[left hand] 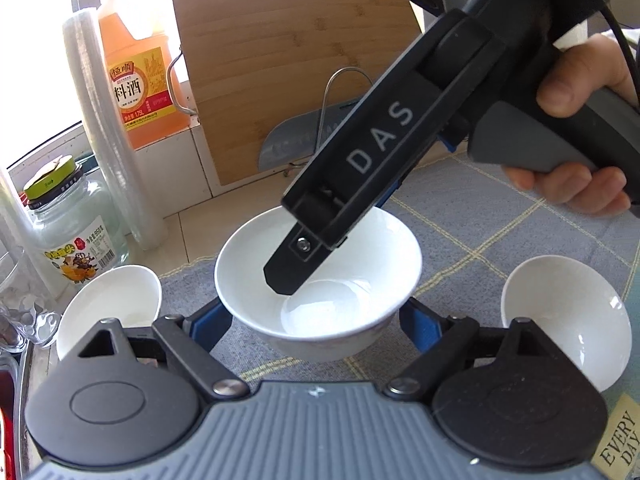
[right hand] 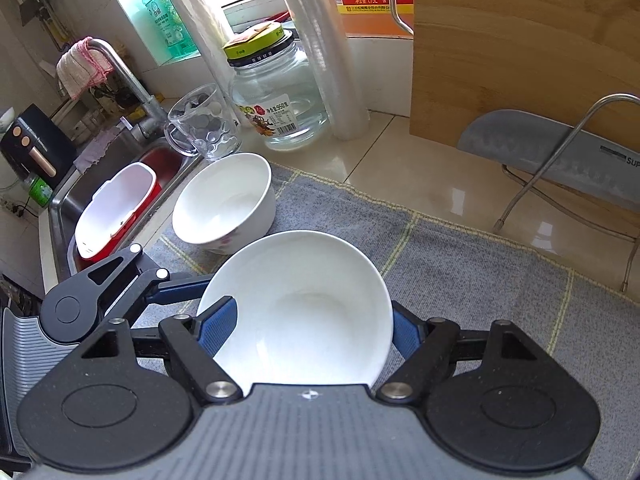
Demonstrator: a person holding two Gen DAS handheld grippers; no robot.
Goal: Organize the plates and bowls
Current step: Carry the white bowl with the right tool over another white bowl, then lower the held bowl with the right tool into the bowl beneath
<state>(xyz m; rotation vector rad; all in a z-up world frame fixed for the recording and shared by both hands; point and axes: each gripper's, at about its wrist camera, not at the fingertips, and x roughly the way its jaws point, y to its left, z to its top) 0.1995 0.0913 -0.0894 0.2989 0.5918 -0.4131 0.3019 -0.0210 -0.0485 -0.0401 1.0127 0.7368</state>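
Note:
A white bowl (left hand: 320, 276) sits on the grey cloth (left hand: 500, 232) between my left gripper's (left hand: 316, 324) blue pads (left hand: 212, 324), which stand wide, one on each side of the bowl's outside. My right gripper (right hand: 312, 332) comes down from above; one finger (left hand: 296, 264) reaches inside the bowl, the other is outside its far wall. In the right wrist view this bowl (right hand: 296, 312) fills the gap, a pad (right hand: 218, 326) inside at the left. Another white bowl (left hand: 116, 304) stands left (right hand: 226, 204), a third (left hand: 568, 316) right.
A glass jar (left hand: 76, 232), plastic wrap roll (left hand: 108, 128), cooking wine jug (left hand: 140, 68) and bamboo board (left hand: 288, 76) line the back. A cleaver (right hand: 560, 156) rests on a wire stand. A glass mug (right hand: 204, 128) and the sink (right hand: 100, 184) with a red-white tub are at the left.

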